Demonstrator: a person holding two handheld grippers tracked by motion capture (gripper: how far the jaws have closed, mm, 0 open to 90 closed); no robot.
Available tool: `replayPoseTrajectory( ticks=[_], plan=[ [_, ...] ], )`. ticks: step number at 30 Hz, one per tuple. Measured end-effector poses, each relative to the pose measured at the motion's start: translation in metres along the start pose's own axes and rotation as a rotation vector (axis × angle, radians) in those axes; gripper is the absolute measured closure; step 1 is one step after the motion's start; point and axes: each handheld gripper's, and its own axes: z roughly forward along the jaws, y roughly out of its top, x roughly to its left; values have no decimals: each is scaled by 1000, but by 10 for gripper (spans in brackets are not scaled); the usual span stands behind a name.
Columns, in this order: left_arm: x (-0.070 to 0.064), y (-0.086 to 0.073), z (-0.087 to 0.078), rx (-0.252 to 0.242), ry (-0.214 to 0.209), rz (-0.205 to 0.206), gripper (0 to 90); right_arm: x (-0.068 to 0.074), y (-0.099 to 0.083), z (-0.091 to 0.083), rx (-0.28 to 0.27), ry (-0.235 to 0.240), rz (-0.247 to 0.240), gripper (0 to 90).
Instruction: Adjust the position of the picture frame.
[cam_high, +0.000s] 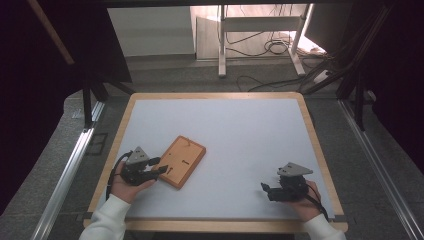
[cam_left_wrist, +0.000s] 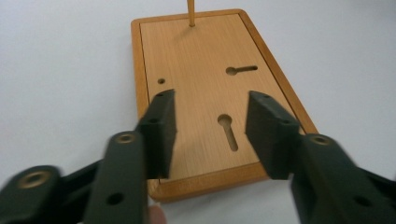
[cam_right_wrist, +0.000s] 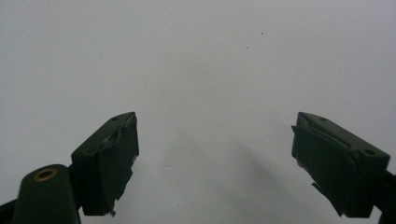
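Observation:
A small wooden board (cam_high: 181, 161) lies flat on the white table top (cam_high: 240, 135), left of centre, turned at an angle. Its face (cam_left_wrist: 205, 79) has two keyhole slots, a small round hole and a thin upright peg (cam_left_wrist: 190, 11) at its far end. My left gripper (cam_high: 161, 169) is at the board's near left corner, open, its jaws over the board's near end (cam_left_wrist: 210, 135) with nothing held between them. My right gripper (cam_high: 265, 188) rests near the table's front right, wide open over bare white surface (cam_right_wrist: 215, 154).
The table has a raised wooden rim (cam_high: 315, 145). Beyond its far edge are a grey floor, cables (cam_high: 270, 47) and a white frame leg (cam_high: 221, 40). Metal rails (cam_high: 65, 175) run along both sides of the table.

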Motion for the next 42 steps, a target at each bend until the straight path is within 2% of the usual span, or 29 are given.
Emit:
replayPoseTrajectory(
  ticks=[6, 7, 10, 15, 17, 24, 31, 34, 39, 42],
  plan=[
    [1, 12, 12, 7, -4, 9, 569, 3, 1, 0, -4, 3, -1, 147],
    [1, 18, 21, 14, -16, 7, 555, 3, 1, 1, -4, 3, -6, 147],
    [3, 28, 34, 26, -15, 20, 505, 4, 1, 1, 0, 2, -8, 147],
    [10, 46, 56, 24, -43, 6, 498, 3, 0, 2, 3, 0, -6, 148],
    [13, 51, 63, 32, -38, 8, 498, 3, 0, 2, 1, -1, -4, 149],
    [21, 63, 81, 56, -47, -10, 492, 2, -1, 1, 0, -6, 1, 149],
    [20, 75, 96, 84, -47, 20, 490, 2, -1, 1, 8, -10, -2, 149],
    [20, 78, 99, 90, -45, 36, 550, 2, -1, 1, 9, -12, -6, 149],
    [21, 79, 105, 106, -50, 40, 736, 0, -1, 1, 10, -12, -4, 149],
    [20, 78, 107, 101, -50, 44, 784, 0, -2, 1, 11, -13, -3, 149]
  ],
)
